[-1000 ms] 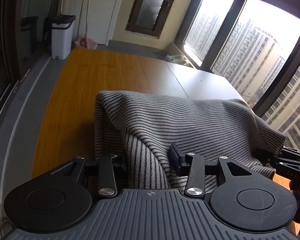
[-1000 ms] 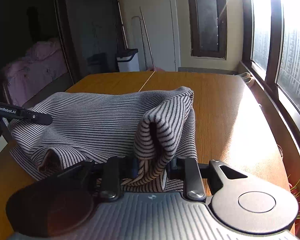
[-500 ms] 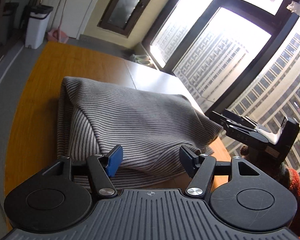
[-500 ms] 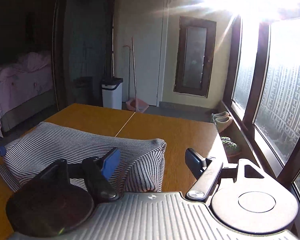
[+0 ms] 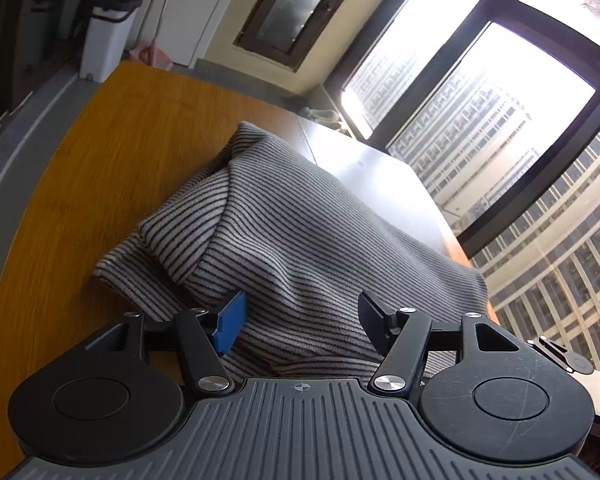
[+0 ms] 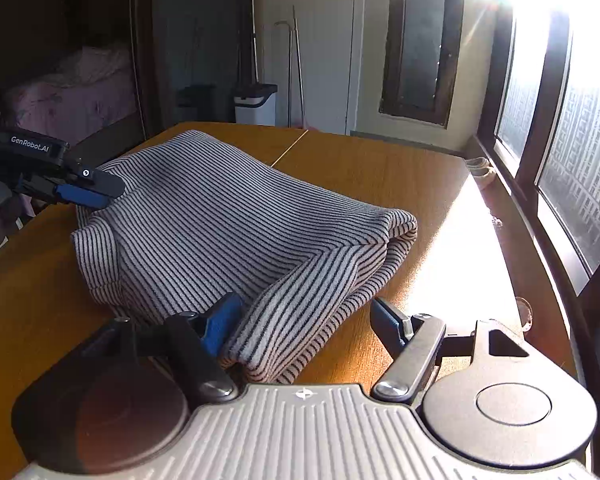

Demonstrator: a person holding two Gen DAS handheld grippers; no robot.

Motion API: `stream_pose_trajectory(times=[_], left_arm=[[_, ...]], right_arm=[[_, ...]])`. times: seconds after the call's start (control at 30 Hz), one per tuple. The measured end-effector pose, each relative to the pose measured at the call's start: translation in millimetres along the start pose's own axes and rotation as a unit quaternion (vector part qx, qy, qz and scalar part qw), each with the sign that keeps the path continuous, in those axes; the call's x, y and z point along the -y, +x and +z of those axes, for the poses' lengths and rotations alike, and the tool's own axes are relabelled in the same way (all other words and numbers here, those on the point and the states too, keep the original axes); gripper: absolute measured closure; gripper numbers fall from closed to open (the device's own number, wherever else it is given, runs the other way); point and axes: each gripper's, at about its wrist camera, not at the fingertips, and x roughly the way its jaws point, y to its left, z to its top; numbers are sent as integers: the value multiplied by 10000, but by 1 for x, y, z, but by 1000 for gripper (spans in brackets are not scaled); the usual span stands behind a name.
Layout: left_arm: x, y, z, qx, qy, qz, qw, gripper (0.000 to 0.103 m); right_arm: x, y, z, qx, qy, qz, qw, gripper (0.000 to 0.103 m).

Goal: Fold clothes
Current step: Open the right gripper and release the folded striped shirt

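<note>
A grey knitted garment with thin black stripes [image 6: 228,224] is lying folded in a loose, puffy bundle on the orange-brown wooden surface [image 6: 380,168]. The left claw [image 5: 300,316] is hovering over one end with its jaws spread, gripping nothing. The right claw [image 6: 304,320] is spread too, with a fold of fabric lying between its jaws, unpinched. The fold looks laid down but not flat. To finish it well, each claw should probably pinch all layers at a corner, then pull evenly so the edges line up.
</note>
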Motion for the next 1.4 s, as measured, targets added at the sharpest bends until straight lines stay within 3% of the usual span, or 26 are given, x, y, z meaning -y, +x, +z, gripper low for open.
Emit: stream_pose_trajectory(times=[0.13,0.23,0.37,0.47,0.57,0.7,0.83,0.97,1.27,1.4], left_arm=[[11,-7,5,51,121,195,9997,20],[32,-27,2,218,589,192,9978,15],[66,-44,-4,248,986,-311,9943,14],[83,-36,-12,-91,936,-926,9913,13],[84,-17,-22,-482,764,-1162,9891,14],[69,8,-29,-745,532,-808,9925,15],[51,17,-20,-642,308,-565,9959,18],[43,20,-10,-440,405,-206,9980,18],[46,20,1,-284,584,180,9977,18],[59,-1,1,55,974,144,9951,18]], right_arm=[[-12,-21,1,214,-88,265,9994,25],[-5,-39,15,628,60,234,9977,4],[21,-32,34,811,303,-368,9956,0],[34,-8,33,565,457,-595,9956,0],[38,17,22,204,501,-792,9954,0],[38,26,3,-60,895,-687,9936,0],[44,17,-9,-231,1467,-299,9885,0],[28,4,-21,-213,1255,-84,9918,0],[-11,-4,-24,-252,949,289,9947,0],[-7,-1,-22,-218,937,332,9948,0]])
